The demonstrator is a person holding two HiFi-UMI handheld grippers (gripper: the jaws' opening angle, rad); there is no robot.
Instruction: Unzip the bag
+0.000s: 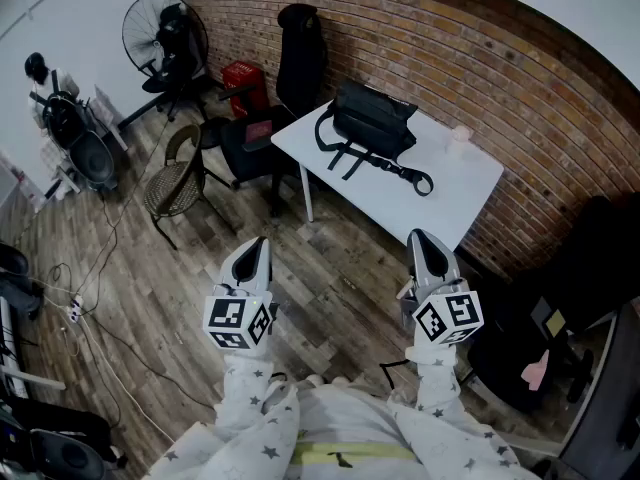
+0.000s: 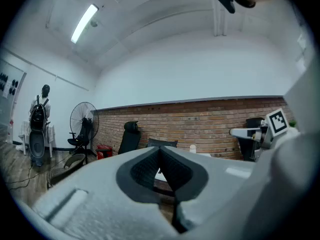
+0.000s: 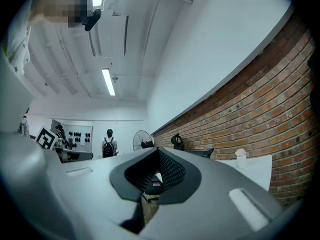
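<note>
Head view: bag (image 1: pixel 372 120) on white table (image 1: pixel 452 183) by brick wall (image 1: pixel 480 53); left tool (image 1: pixel 253 252) and right tool (image 1: pixel 428 245) closed.

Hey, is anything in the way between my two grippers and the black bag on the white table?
Nothing visible does. The black bag lies on the white table, and only bare wooden floor lies between the table and the left gripper and right gripper, both shut. The black chair stands off the table's left end.
</note>
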